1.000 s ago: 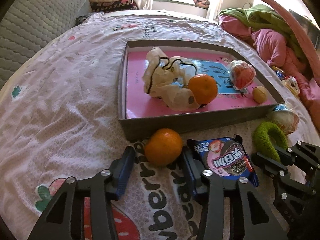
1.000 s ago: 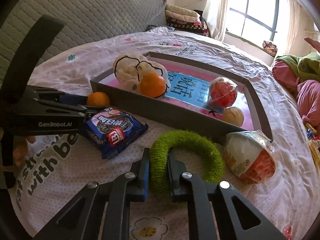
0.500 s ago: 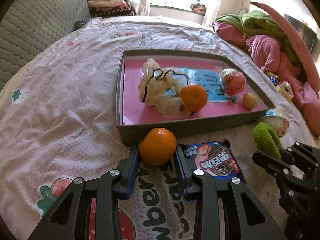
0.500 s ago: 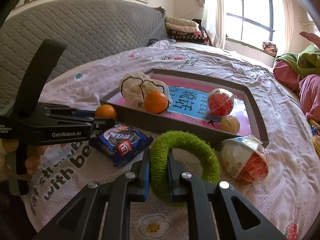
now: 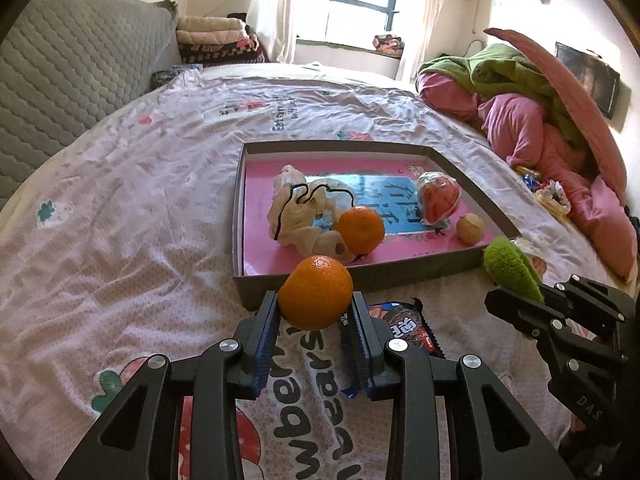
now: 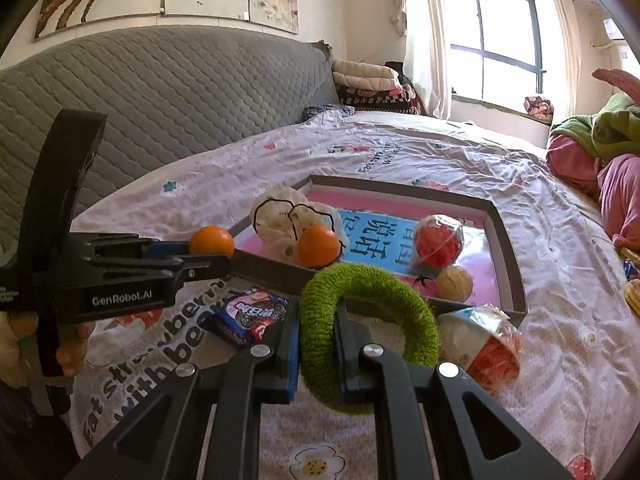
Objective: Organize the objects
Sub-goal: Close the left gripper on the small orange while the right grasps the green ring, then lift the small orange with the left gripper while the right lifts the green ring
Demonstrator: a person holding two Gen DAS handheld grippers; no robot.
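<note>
My left gripper has just closed its jaws partway, and its blue pads now clamp a round, dimpled orange held clear of the bedsheet, with a blue cookie packet lying on the sheet just beyond and right of my fingertips. My right gripper is clenched tight on the near side of a fuzzy green ring, which stands upright between the jaws. Ahead of both sits a shallow grey box with a pink floor, holding a crumpled cream pouch, a second orange, a wrapped red item and a small tan ball.
</note>
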